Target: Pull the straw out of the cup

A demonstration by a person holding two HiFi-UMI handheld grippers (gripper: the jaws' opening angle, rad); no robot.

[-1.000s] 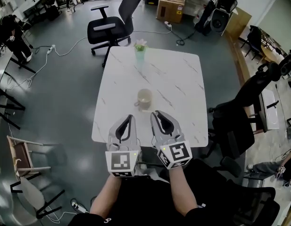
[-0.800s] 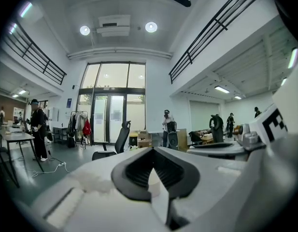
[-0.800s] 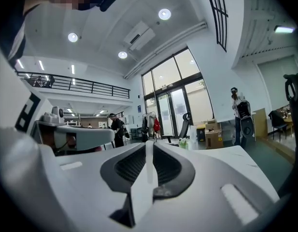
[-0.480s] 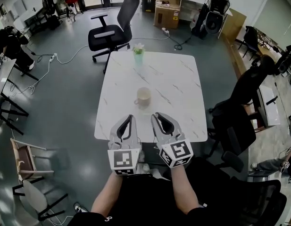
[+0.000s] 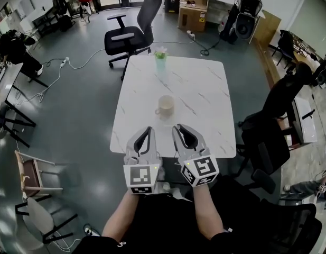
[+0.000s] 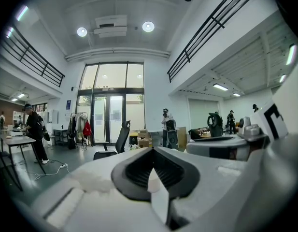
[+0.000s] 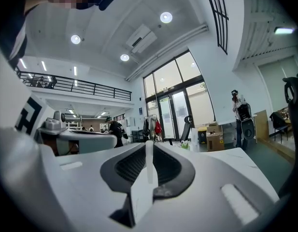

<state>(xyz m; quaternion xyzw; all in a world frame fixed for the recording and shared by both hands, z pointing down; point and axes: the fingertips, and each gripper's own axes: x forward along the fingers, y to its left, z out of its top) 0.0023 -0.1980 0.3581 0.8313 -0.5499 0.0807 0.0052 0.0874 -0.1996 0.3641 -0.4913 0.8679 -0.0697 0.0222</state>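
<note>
A pale green cup with something white and pink sticking out of its top stands at the far edge of the white marble table; I cannot make out a straw. The same cup shows small in the right gripper view. A cream mug with a handle sits mid-table. My left gripper and right gripper hover side by side over the near table edge, short of the mug. Both are shut and hold nothing, as the left gripper view and the right gripper view confirm.
A black office chair stands beyond the table's far edge, and another dark chair is at its right side. Cardboard boxes and cables lie on the floor behind. A person stands far left.
The head view has shifted a little, so the table sits slightly more to the right. Both grippers stay shut at the near edge; mug and cup have not moved.
</note>
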